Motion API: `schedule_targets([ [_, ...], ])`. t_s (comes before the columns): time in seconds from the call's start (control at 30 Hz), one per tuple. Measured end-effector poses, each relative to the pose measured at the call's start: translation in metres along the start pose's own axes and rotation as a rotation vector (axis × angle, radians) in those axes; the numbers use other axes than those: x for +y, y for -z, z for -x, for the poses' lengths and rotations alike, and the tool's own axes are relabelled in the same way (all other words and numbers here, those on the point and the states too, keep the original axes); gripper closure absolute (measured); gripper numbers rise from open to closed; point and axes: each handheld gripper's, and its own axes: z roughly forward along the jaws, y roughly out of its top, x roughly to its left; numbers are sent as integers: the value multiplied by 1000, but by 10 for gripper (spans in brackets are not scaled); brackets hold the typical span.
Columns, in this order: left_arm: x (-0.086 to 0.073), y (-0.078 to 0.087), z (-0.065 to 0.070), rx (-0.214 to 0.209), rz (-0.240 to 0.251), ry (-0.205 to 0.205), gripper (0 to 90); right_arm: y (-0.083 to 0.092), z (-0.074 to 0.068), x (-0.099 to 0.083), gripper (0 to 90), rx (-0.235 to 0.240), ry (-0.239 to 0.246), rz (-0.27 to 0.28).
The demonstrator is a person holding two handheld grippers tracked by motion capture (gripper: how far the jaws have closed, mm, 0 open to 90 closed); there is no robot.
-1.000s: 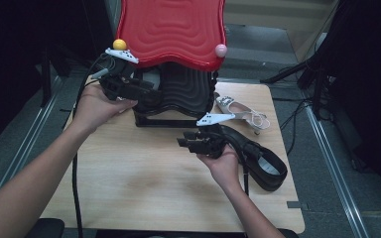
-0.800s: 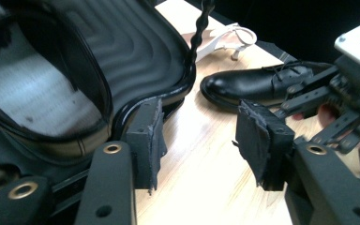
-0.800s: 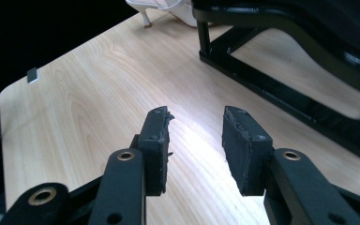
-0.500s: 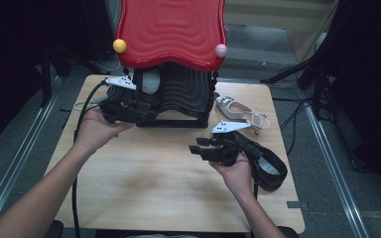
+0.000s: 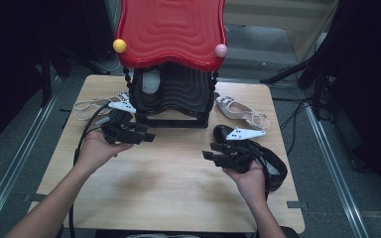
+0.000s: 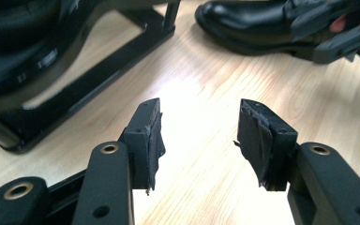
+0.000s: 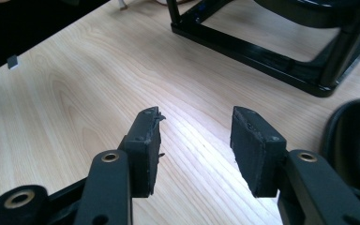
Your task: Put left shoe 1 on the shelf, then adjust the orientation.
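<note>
Your landmark is the black shoe rack [image 5: 171, 96] with the red wavy top [image 5: 171, 29], standing at the far middle of the wooden table [image 5: 168, 198].

Your left gripper [image 5: 146, 136] sits just in front of the rack's left front corner, low over the wood and pointing toward the middle of the table. Its jaws are spread, have just been widening a little, and have nothing between them; in the left gripper view [image 6: 199, 136] you look through the gap at bare wood, with the rack's black base frame [image 6: 98, 65] up on the left and the black shoe [image 6: 248, 23] at the top.

Your right gripper [image 5: 211, 151] is in front of the rack's right front corner, a little farther out from it than the left one, pointing left across the table. Its jaws are parted too, have just been opening, and are empty; the right gripper view [image 7: 194, 140] shows bare tabletop between the pads [image 7: 248, 145], with the rack's base rail [image 7: 262, 51] at the top right.

The black shoe [image 5: 273, 166] lies on the table in front of and to the right of the rack, just beside and partly under your right hand [image 5: 250, 178]; neither gripper has hold of it. A white sandal [image 5: 238, 111] lies just to the right of the rack, beyond the black shoe. To the left of the rack, some pale straps [image 5: 89, 106] lie on the table behind your left gripper.

A pale shoe [image 5: 150, 82] rests inside the rack on its left side, under the red top.
</note>
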Motion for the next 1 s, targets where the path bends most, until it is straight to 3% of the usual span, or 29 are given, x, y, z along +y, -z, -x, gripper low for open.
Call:
schedule_targets([
  [0.17, -15, -5, -2, -17, -2, 29, 504, 9, 2, -7, 542, -20, 9, -11],
  [0.3, -24, -6, 1, -1, -21, 9, 503, 17, 5, -12, 542, -24, 7, 4],
  [0.47, -35, -9, 5, 0, -13, 17, 501, 23, 10, -21, 552, -38, -17, -24],
  [0.73, -46, -19, 7, -21, -37, 9, 502, 16, 17, -23, 558, -33, -47, -54],
  [1.0, -47, -26, 5, -39, -43, 10, 501, 30, 23, -30, 559, -72, -74, -50],
])
